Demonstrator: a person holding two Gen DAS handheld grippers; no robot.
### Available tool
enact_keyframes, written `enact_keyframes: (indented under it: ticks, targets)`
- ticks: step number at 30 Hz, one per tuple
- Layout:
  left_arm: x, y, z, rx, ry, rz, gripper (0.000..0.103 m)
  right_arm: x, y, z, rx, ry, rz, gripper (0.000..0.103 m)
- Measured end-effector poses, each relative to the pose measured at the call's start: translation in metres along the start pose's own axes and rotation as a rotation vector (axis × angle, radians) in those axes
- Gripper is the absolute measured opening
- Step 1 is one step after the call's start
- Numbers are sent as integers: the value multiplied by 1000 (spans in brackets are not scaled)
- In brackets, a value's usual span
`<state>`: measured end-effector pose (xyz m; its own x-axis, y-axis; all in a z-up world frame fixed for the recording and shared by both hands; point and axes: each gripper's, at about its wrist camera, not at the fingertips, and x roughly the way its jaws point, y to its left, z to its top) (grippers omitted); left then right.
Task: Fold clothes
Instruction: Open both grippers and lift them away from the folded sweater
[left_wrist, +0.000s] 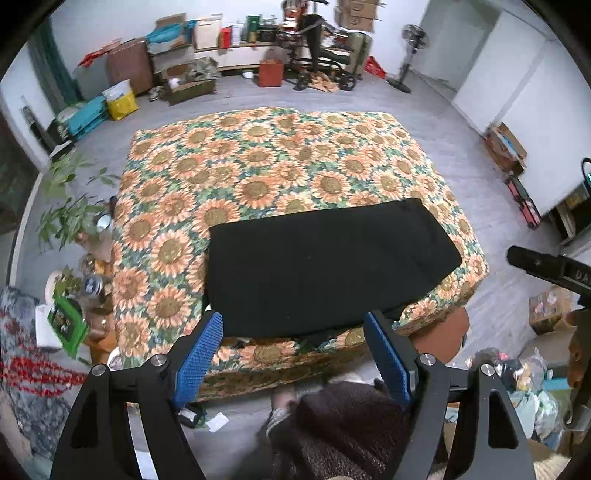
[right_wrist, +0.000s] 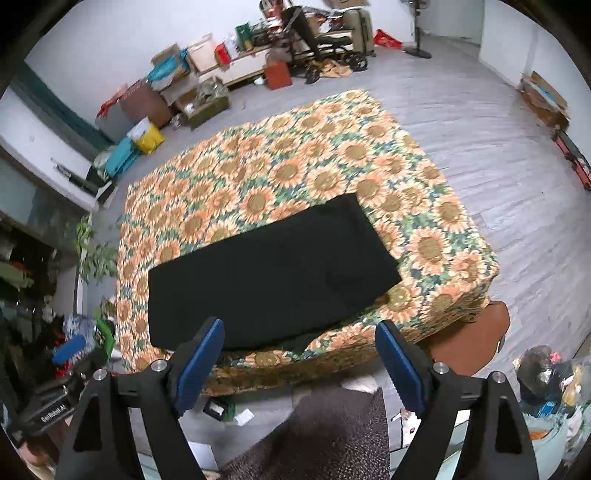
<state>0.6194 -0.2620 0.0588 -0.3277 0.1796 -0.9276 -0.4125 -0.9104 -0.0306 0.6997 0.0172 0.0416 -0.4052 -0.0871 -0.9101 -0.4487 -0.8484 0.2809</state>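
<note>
A black garment (left_wrist: 325, 269), folded into a flat rectangle, lies at the near edge of the table covered with a sunflower cloth (left_wrist: 266, 158). It also shows in the right wrist view (right_wrist: 269, 273). My left gripper (left_wrist: 295, 332) is open and empty, raised above the garment's near edge. My right gripper (right_wrist: 299, 339) is open and empty too, held above the near edge of the same garment. Neither touches the fabric. The right gripper's body (left_wrist: 546, 266) shows at the right of the left wrist view.
Potted plants (left_wrist: 70, 218) and jars stand left of the table. Boxes and clutter (left_wrist: 184, 74) line the far wall, with a standing fan (left_wrist: 410, 55). A brown stool (right_wrist: 469, 336) sits at the table's near right corner. Bags lie on the floor at right.
</note>
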Motion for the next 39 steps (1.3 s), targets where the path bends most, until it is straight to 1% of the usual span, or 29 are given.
enact_keyframes:
  ticks: [3,5,8,10,13,15,17,19,22,25,28,33,36,39]
  targets:
    - [-3,0,-8,-33,-14,13,79,1,-12,4,11,-3,7,87]
    - [-1,-1,-12,-84,-12,42,79,4,-25,8,20,-1,33,87]
    - [8,-8,-18,-168,16,74,79,15,-54,14,32,5,72,87]
    - [19,-16,-24,-226,47,100,79,25,-81,18,34,19,87,87]
    - [32,-26,-39,-335,111,166,79,46,-128,22,61,65,113,85]
    - [40,-32,-51,-399,159,177,79,64,-158,20,86,112,136,80]
    - [47,-41,-62,-447,208,176,79,84,-182,17,115,173,151,79]
    - [48,-54,-68,-471,234,165,79,100,-197,14,149,233,183,79]
    - [52,-69,-69,-479,259,148,79,119,-209,11,206,284,248,79]
    - [58,-81,-62,-459,273,138,79,129,-213,14,238,293,264,81]
    - [73,-87,-50,-453,291,90,79,134,-212,18,242,286,261,82]
    - [107,-84,-17,-462,344,-28,79,135,-208,27,242,261,259,83]
    - [137,-96,18,-381,402,-101,79,132,-195,33,199,235,205,85]
    - [162,-112,50,-312,428,-142,79,139,-178,35,149,255,161,86]
